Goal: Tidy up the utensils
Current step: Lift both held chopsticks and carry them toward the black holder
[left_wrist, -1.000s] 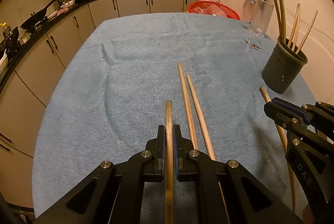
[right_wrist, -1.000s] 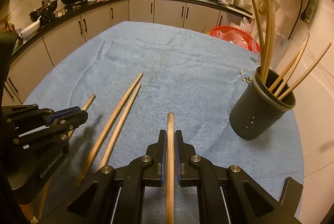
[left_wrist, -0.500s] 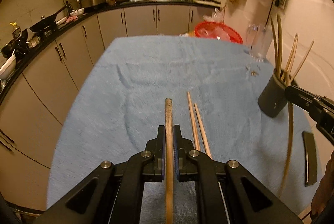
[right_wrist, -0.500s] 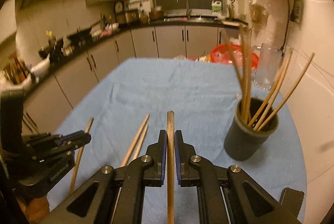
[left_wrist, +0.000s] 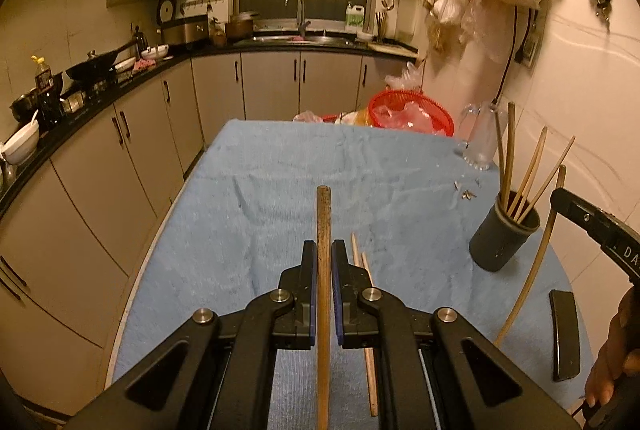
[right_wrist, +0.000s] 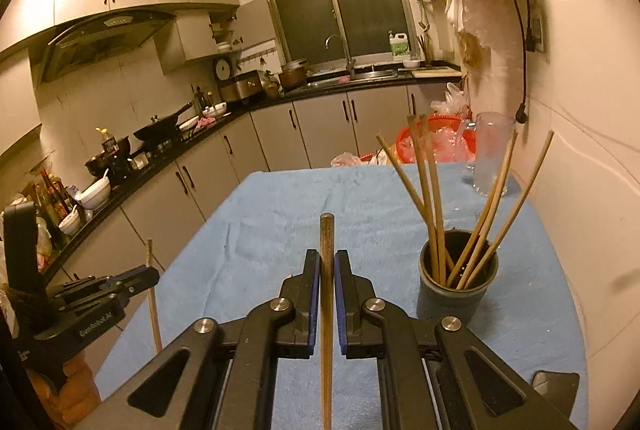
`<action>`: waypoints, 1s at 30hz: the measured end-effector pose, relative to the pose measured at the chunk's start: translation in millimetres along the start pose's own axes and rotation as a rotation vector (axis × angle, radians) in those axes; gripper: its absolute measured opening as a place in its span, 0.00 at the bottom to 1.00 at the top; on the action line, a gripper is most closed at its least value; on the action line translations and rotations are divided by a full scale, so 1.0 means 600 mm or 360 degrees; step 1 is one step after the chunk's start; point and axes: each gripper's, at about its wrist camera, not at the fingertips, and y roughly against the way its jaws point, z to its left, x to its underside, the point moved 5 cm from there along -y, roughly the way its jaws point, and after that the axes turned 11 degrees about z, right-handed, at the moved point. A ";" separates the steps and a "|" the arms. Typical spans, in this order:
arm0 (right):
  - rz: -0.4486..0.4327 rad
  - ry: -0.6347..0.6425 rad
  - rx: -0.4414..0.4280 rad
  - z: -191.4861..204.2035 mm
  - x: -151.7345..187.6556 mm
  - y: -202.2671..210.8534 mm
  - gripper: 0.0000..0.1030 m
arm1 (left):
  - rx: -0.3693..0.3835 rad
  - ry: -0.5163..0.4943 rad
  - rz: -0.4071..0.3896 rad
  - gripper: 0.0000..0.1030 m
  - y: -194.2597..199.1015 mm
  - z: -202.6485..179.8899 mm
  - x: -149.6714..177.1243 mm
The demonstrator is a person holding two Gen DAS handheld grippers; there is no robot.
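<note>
Now, chopstick in left tongs: a long brown wooden chopstick (left_wrist: 323,270) sits clamped between the jaws of the left tongs (left_wrist: 323,262), its blunt end poking forward above the blue towel-covered bench (left_wrist: 248,213).
Chopstick in right tongs: a second wooden chopstick (right_wrist: 327,270) is pinched the same way by the right tongs (right_wrist: 327,270), raised over the bench just left of the dark round utensil holder (right_wrist: 456,290).
Handling: both sticks look light, stiff and smooth, so they could pivot or slide in a narrow grip; a hold near the middle, as here, seems the steadiest.
Tongs: each pair is closed down to the thickness of its stick, pads pressing both sides, touching nothing else.
Holder: it stands upright near the bench's right edge with several pale chopsticks (right_wrist: 430,197) leaning out of it.
Loose pair: two more wooden chopsticks (left_wrist: 366,294) lie side by side on the towel, just right of the left tongs.
Surroundings: a red plastic basket (left_wrist: 408,107) and a clear glass jug (right_wrist: 490,153) sit at the far end.
</note>
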 end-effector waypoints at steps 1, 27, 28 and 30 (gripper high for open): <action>-0.0007 0.0001 0.0000 0.000 0.000 0.003 0.08 | 0.0004 -0.0002 -0.0003 0.07 0.003 -0.001 -0.002; -0.0123 -0.0061 -0.0012 -0.023 -0.007 0.065 0.08 | 0.0045 -0.0031 -0.0069 0.07 0.048 -0.023 -0.019; -0.0130 -0.0066 -0.0011 -0.025 -0.007 0.068 0.08 | 0.0048 -0.0038 -0.0073 0.07 0.050 -0.027 -0.022; -0.0147 -0.0076 -0.0009 -0.031 -0.009 0.079 0.07 | 0.0056 -0.0048 -0.0081 0.07 0.055 -0.032 -0.026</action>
